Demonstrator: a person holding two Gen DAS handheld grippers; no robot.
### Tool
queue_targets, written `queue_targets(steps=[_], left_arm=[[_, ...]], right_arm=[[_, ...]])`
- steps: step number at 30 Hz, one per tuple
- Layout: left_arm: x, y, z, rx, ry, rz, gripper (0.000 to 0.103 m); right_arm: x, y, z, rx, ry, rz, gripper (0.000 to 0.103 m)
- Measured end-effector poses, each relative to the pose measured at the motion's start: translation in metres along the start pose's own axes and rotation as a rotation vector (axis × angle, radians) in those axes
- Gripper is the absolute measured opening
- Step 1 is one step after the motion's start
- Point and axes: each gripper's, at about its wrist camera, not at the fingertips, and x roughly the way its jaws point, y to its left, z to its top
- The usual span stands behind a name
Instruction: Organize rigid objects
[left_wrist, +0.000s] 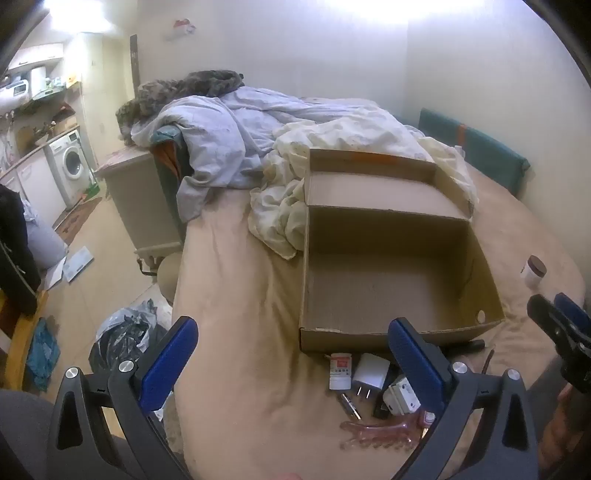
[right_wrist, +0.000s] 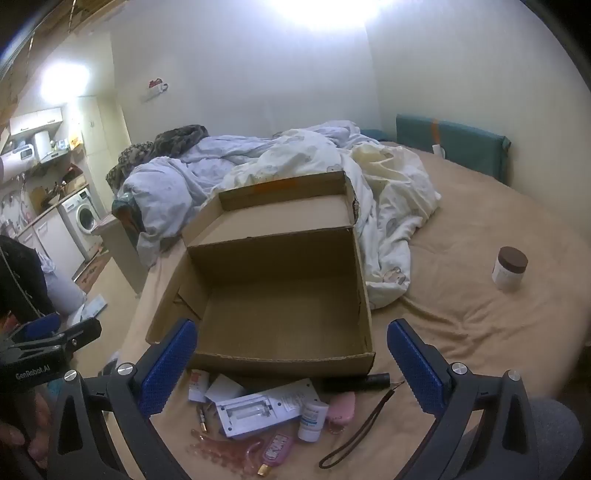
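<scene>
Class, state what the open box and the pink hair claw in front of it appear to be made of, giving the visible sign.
Box: corrugated cardboard, matt brown, with folded flaps and raw edges. Hair claw: probably glossy, translucent pink plastic, since light shows through its teeth.

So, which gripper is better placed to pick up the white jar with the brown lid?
Probably the right gripper. The jar stands alone on the bed, right of the cardboard box, on that gripper's side. The left gripper is over the small items, farther away. Both are open and empty.
</scene>
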Motion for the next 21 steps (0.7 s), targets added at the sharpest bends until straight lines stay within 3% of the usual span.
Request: queue_targets(steps=[21], left_arm=[[-0.0026,0.0001,0.0000,0.010,-0.007,0.009,0.102]], right_arm=[[0.0004,0.0011,0.0014,0.006,-0.002,0.012,0.103]])
